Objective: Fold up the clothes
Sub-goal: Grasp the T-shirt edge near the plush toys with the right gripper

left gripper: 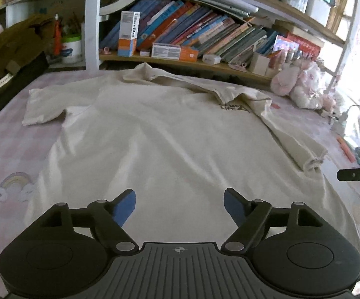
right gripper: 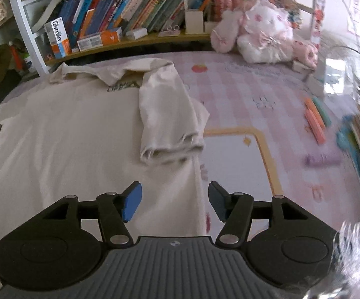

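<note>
A cream cotton T-shirt lies spread on a bed covered with a pink checked sheet. One sleeve is folded in over the body and partly hides dark chest lettering that cannot be read. The right edge of the right wrist view is blurred. The left gripper and the right gripper hover above the soft, creased fabric, blue pads apart and empty.
</note>
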`<state>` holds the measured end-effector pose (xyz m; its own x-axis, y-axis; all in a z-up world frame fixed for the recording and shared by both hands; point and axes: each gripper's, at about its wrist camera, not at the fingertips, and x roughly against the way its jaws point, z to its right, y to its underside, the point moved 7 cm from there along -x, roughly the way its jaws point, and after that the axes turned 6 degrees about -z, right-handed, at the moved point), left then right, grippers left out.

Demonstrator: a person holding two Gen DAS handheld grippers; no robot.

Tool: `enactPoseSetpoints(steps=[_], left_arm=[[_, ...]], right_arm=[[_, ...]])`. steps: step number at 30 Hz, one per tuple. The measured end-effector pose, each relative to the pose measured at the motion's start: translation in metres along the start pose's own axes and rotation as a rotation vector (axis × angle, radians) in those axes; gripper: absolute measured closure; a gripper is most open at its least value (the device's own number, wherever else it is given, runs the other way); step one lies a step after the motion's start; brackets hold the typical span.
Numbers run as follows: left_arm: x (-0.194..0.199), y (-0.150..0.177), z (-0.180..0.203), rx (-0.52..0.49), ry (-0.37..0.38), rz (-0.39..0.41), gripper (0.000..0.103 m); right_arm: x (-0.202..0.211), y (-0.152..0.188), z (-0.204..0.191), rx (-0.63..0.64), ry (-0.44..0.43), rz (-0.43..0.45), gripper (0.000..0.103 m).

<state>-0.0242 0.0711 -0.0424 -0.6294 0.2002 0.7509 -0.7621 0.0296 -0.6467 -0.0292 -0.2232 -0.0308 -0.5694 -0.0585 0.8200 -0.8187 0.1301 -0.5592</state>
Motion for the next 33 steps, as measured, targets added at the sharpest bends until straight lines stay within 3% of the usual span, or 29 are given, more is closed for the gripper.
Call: enactPoseSetpoints(steps=[2, 10, 16, 19, 21, 24, 27, 31, 33], left_arm=[[-0.004, 0.0, 0.013, -0.015, -0.044, 0.003, 0.014], [-0.021, 0.007, 0.046, -0.041, -0.117, -0.081, 0.013], [-0.032, 0.01, 0.059, -0.076, -0.123, -0.123, 0.012], [-0.039, 0.009, 0.06, -0.083, -0.118, -0.137, 0.013], [-0.042, 0.007, 0.06, -0.078, -0.117, -0.142, 0.013], [-0.045, 0.004, 0.057, -0.078, -0.117, -0.148, 0.013], [-0.047, 0.004, 0.053, -0.076, -0.121, -0.158, 0.013], [-0.05, 0.006, 0.044, -0.052, -0.137, -0.182, 0.012], [-0.051, 0.008, 0.038, -0.038, -0.145, -0.194, 0.013]], right_arm=[[-0.008, -0.01, 0.006, 0.018, -0.023, 0.002, 0.044], [-0.032, -0.032, 0.006, 0.137, -0.103, 0.018, 0.043], [-0.051, -0.049, 0.019, 0.019, -0.147, 0.001, 0.049], [-0.063, -0.055, 0.027, -0.032, -0.139, -0.028, 0.059], [-0.07, -0.057, 0.03, -0.06, -0.15, -0.057, 0.087], [-0.07, -0.065, 0.035, -0.042, -0.176, -0.065, 0.092], [-0.066, -0.087, 0.061, -0.01, -0.105, -0.011, 0.093], [-0.075, -0.127, 0.118, -0.01, 0.07, 0.059, 0.094], [-0.09, -0.14, 0.137, 0.019, 0.135, 0.043, 0.099]])
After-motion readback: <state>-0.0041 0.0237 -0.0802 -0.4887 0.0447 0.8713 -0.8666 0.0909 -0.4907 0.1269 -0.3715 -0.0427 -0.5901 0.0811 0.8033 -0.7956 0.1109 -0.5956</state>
